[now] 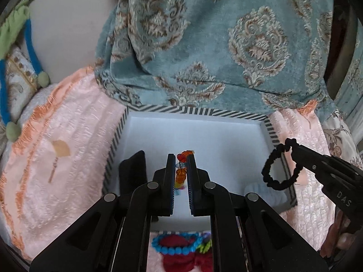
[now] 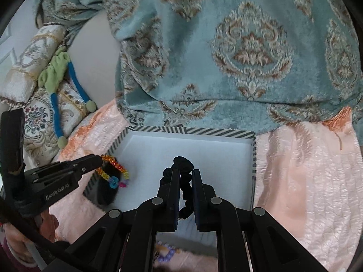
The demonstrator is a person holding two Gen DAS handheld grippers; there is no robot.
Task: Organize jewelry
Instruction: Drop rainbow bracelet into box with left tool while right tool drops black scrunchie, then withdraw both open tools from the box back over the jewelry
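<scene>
— While both grippers hang over the box [image 1: 197, 111], what does each one hold?
— Left gripper [image 1: 181, 158]: jaws narrow, pinching a beaded bracelet [image 1: 180, 172] of orange, red and clear beads; its loop dangles below the tips, above the white floor of the box. Right gripper [image 2: 186, 172]: jaws narrow too, clamped on a black scrunchie [image 2: 183, 163] that bunches above the tips and trails down between them.
— Where do they sit relative to each other?
— Right gripper [image 1: 295, 149] is off to the right of the left jaws, over the box's right wall, scrunchie [image 1: 279, 165] hanging as a ring.
— Anything behind the jaws?
— A blue bead bracelet [image 1: 177, 246] on red cloth [image 1: 179, 260], seen below the left jaws. Pink blanket [image 1: 68, 147] surrounds the box.
</scene>
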